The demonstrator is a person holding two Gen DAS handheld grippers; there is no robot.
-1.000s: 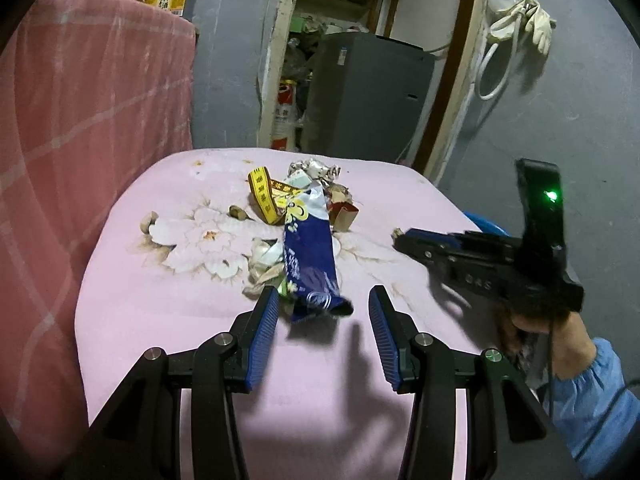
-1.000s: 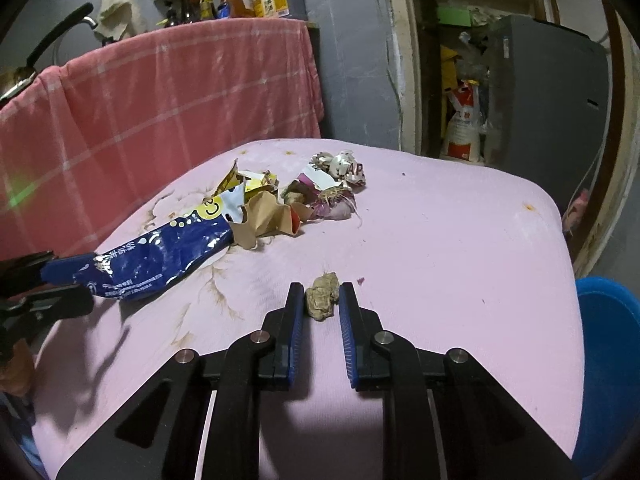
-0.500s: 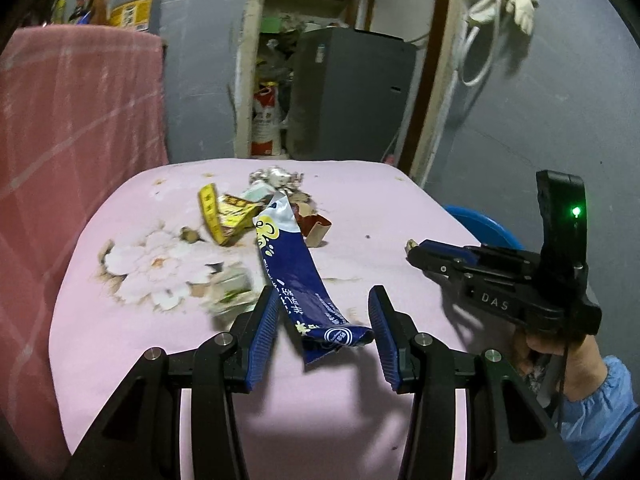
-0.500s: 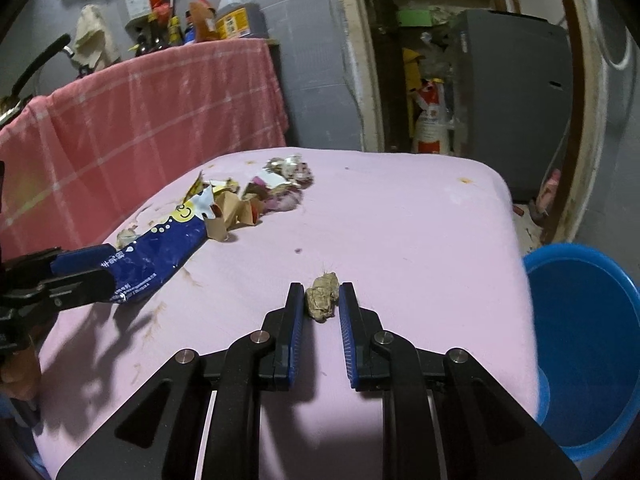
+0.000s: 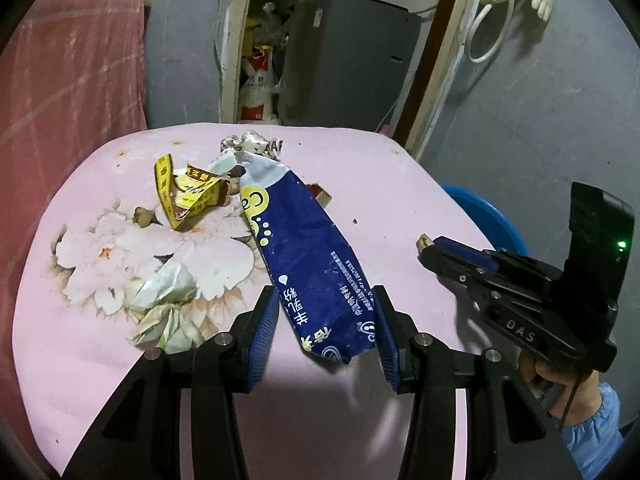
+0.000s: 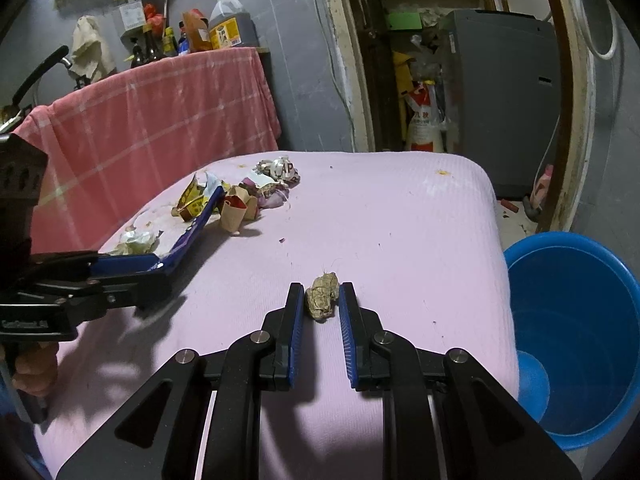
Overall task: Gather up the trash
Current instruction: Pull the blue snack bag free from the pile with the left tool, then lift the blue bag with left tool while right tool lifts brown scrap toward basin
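The left gripper (image 5: pixel 326 328) tips down over the near edge of the pink table (image 5: pixel 360 168). Its jaws, partly open, pinch one long blue wrapper (image 5: pixel 304 256), lifted at the near end. The right gripper (image 6: pixel 320 308) tips down near the table's right edge, jaws almost closed on one small brown crumpled wad (image 6: pixel 321 295). Farther back lies one pile of scraps (image 6: pixel 248 196). One blue bucket (image 6: pixel 580 320) stands beside the right edge.

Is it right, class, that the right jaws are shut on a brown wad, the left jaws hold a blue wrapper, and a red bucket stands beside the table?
Not quite: the bucket is blue, as the right wrist view shows. The brown wad in the right jaws and the blue wrapper in the left jaws are correct.
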